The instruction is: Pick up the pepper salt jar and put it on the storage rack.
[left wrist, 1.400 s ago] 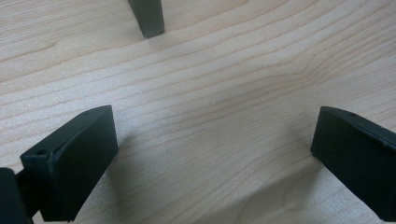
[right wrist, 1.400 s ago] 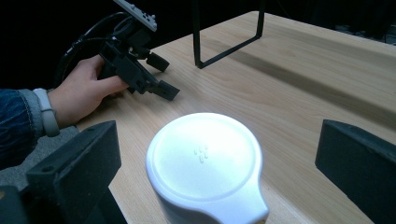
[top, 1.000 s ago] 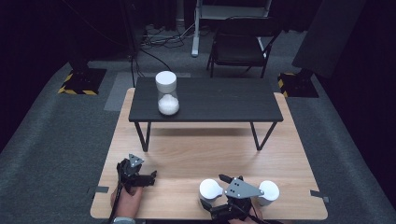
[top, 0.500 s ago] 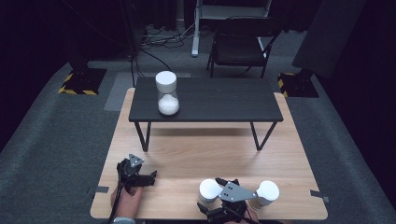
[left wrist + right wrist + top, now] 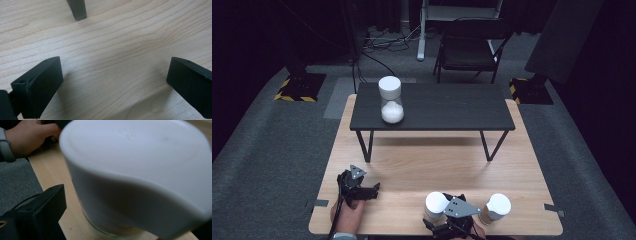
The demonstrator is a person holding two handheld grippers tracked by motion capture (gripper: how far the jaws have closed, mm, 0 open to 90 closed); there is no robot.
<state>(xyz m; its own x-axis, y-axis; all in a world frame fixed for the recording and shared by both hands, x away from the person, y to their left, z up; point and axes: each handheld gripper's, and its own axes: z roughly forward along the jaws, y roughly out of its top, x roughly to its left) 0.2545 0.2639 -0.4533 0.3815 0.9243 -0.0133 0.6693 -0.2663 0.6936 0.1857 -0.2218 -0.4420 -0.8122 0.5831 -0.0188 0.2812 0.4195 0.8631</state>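
Since the right gripper (image 5: 447,226), its jaws just closing, stands wide around the nearer jar (image 5: 140,177) at the table's (image 5: 437,165) front edge without pressing, it looks glassy, slippery and breakable; grip below the white lid. The left gripper (image 5: 368,190) rests empty, spread.

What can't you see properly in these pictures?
- Right gripper, high view: its grey plate covers the jaws, so a grip on the near jar can't be judged.
- Near jar, right gripper view: blurred, so its contents can't be read.
- Right-hand jar, high view: too small to tell what it holds.
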